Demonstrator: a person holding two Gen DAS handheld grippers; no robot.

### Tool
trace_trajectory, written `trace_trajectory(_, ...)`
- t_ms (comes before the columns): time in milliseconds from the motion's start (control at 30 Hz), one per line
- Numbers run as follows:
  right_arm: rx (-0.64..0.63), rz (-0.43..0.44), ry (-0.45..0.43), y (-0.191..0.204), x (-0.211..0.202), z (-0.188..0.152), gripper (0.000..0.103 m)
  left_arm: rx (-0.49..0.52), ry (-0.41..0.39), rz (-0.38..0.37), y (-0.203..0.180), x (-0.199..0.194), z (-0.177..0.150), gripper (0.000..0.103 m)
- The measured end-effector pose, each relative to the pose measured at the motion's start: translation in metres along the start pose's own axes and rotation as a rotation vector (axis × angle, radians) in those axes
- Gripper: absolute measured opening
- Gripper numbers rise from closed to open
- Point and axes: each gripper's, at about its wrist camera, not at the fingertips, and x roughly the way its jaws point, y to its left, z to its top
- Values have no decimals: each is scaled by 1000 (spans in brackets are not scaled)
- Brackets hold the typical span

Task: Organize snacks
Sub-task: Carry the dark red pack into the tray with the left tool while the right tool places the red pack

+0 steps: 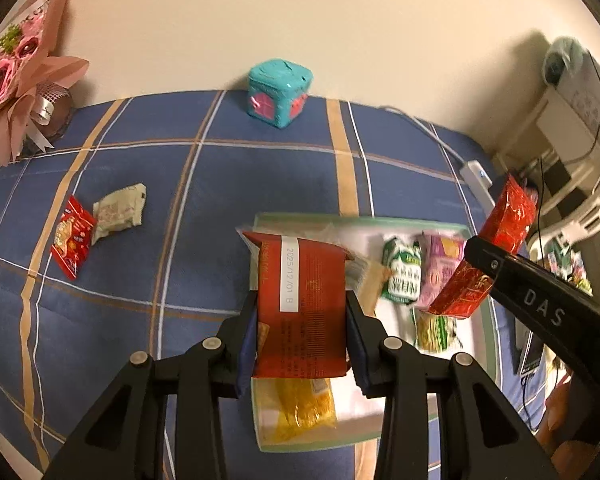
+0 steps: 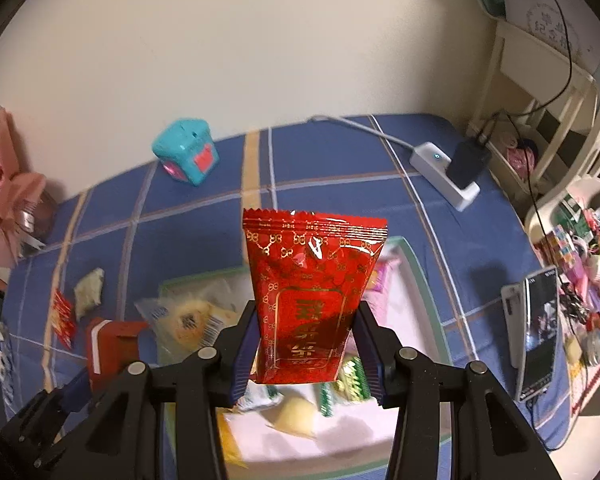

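A: Why are we hovering over the tray [image 1: 485, 320]?

B: Left gripper [image 1: 301, 334] clamps the dark red packet [image 1: 304, 304]; right gripper [image 2: 305, 350] pinches the glossy red pouch [image 2: 308, 296]. We judge both are due into it.

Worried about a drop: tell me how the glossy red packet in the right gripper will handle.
The glossy red packet is probably light and puffy, bulging between the right gripper pads. Its shiny film looks slippery. It likely crumples rather than breaks.

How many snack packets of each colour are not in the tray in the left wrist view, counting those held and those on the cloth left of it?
Dark red packet: 1
Bright red packets: 2
Pale packet: 1
Total: 4
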Motion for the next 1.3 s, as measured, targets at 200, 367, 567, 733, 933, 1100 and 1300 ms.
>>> trace_trajectory(200,-28,-26,63,-9,11,-13,49,27,30,-7,-14,6,-16,41)
trace_trajectory(367,-63,-40,115,-11,26,-23,49,40,65,-3,-20,14,-27,41)
trace_trajectory(567,-88,-40,186,-9,50,-32,49,50,121,-34,-29,26,-34,41)
trace_trajectory(733,-101,-36,213,-6,61,-35,49,62,173,-32,-35,39,-43,41)
trace_trajectory(933,-106,-24,253,-2,74,-43,49,65,207,-40,-39,51,-48,41)
trace_trajectory(1100,-110,-25,262,0,79,-46,49,74,211,-34,-43,54,-50,41)
trace_trajectory(1300,-101,-32,264,-2,81,-47,51,58,229,-51,-42,62,-50,43)
